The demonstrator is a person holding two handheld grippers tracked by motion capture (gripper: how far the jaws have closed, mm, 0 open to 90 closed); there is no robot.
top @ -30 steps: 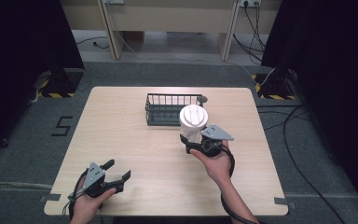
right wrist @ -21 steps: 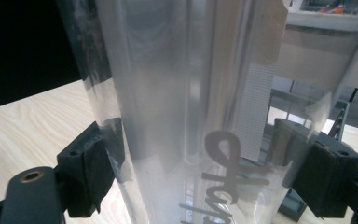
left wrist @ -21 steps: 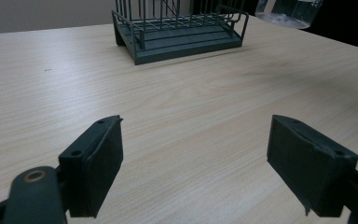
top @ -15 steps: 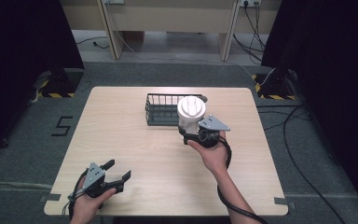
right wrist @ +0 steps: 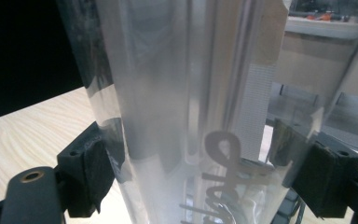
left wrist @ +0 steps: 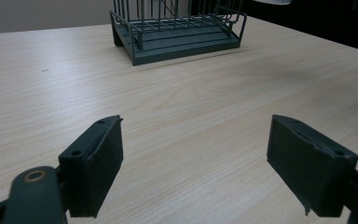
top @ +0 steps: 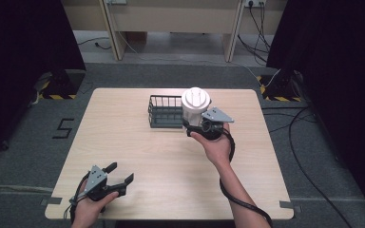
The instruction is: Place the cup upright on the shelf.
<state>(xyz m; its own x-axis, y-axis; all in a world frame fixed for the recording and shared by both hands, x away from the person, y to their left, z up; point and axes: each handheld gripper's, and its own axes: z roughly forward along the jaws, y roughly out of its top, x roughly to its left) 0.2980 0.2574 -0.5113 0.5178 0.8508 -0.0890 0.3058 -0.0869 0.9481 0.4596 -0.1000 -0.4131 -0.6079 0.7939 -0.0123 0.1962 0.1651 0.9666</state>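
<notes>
Cup (top: 196, 105) sits just right of centre in the high view, clamped in our right gripper (top: 204, 127) and held up beside the right end of the rack (top: 165, 112). In the right gripper view the clear wall (right wrist: 177, 107) runs up the middle of the frame, with both pads pressed against its lower part on either side. We cannot tell from the high view whether the cup hangs over the rack's edge or just beside it.

Our left gripper (top: 108, 182) rests at the lower left of the high view, low over the table (top: 123, 137), its jaws spread wide with nothing between them; the left gripper view has the rack at the top of the frame, well apart.

We judge the cup to be light, thin-walled plastic with a white lid (top: 195, 98). It looks smooth and slippery, and likely to flex or crack if we squeeze hard. The low grip on the body seems sound to us: the wall is stiffer near the base, and the lid might pop off if we took hold there. We would keep it upright, since a slick tapered wall may slide through the pads when tilted.
</notes>
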